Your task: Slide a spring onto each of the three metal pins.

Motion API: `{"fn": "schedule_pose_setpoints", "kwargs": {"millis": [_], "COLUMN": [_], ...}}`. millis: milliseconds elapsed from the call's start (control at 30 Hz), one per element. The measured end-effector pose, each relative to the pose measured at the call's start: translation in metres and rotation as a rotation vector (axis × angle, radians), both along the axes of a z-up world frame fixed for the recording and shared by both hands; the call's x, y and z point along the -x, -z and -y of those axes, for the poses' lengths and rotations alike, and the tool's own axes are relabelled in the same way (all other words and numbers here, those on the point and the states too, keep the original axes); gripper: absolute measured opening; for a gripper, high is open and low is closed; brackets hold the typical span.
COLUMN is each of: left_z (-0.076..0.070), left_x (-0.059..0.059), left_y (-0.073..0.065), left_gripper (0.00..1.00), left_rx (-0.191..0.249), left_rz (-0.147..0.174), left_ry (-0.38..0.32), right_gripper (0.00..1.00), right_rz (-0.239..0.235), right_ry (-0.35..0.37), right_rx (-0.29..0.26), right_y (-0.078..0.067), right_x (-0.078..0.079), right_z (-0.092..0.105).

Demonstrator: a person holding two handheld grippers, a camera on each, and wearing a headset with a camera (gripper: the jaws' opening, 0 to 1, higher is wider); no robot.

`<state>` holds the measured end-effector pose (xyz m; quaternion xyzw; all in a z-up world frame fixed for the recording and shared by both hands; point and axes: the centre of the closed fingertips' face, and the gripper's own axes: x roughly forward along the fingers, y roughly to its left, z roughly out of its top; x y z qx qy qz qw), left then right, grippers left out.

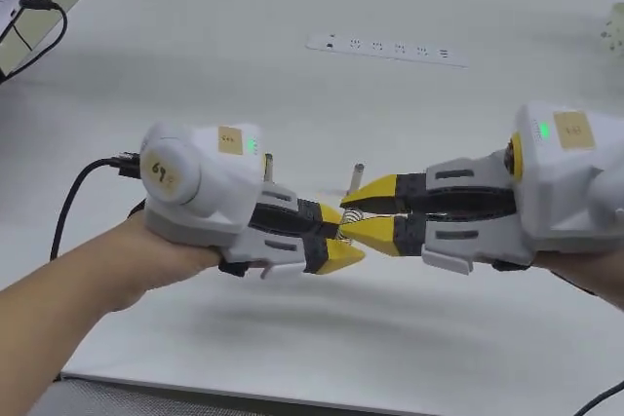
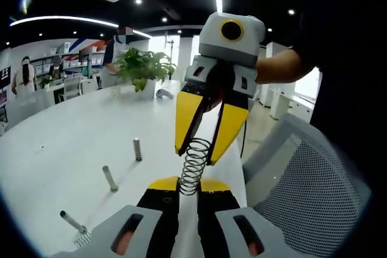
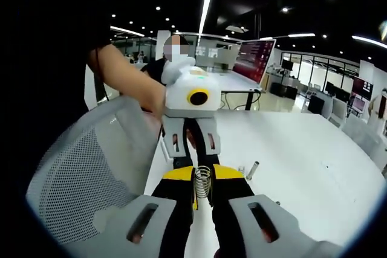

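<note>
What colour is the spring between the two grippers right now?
Shiny silver metal. The spring shows best in the left gripper view.

1. White-and-grey left tool [image 1: 339,233]: black jaws tipped in bright yellow, a tan sticker and a green light on its shell.
2. White-and-grey right tool [image 1: 349,216]: the same black and yellow, with its own tan sticker and green light.
3. Silver coiled spring [image 2: 195,166]: bare metal, bright against the yellow tips.
4. Silver metal pins [image 2: 109,178]: plain steel grey.
5. Flat white surface [image 1: 390,7]: unpatterned, matched by a long white power strip [image 1: 388,48].
6. Grey mesh chair [image 2: 302,191]: finely dotted weave.
7. Thin black cable [image 1: 78,192].
</note>
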<state>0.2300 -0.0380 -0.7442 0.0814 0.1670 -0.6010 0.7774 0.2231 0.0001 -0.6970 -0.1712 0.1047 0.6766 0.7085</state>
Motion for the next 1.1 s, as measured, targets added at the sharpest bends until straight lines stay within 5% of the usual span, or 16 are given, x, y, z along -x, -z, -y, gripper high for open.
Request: {"fn": "schedule_pose_setpoints", "kwargs": {"millis": [400, 500, 733, 1100], "left_z": [0.001, -0.001, -0.004, -0.018], "left_x": [0.001, -0.001, -0.006, -0.016], "left_y": [0.0, 0.003, 0.002, 0.005], "left_gripper": [0.03, 0.03, 0.05, 0.24], "left_rx": [0.005, 0.002, -0.008, -0.048], "left_rz": [-0.019, -0.046, -0.041, -0.02], "left_ry": [0.002, -0.006, -0.021, -0.082], "right_gripper": [0.07, 0.07, 0.07, 0.07], "right_rz": [0.0, 0.013, 0.05, 0.078], "right_ry": [0.006, -0.005, -0.038, -0.052], "right_rx": [-0.001, 0.032, 0.073, 0.106], "right_y": [-0.001, 0.001, 0.0, 0.002], "right_x": [0.0, -0.001, -0.003, -0.004], "right_z": [0.001, 0.002, -0.003, -0.002]}}
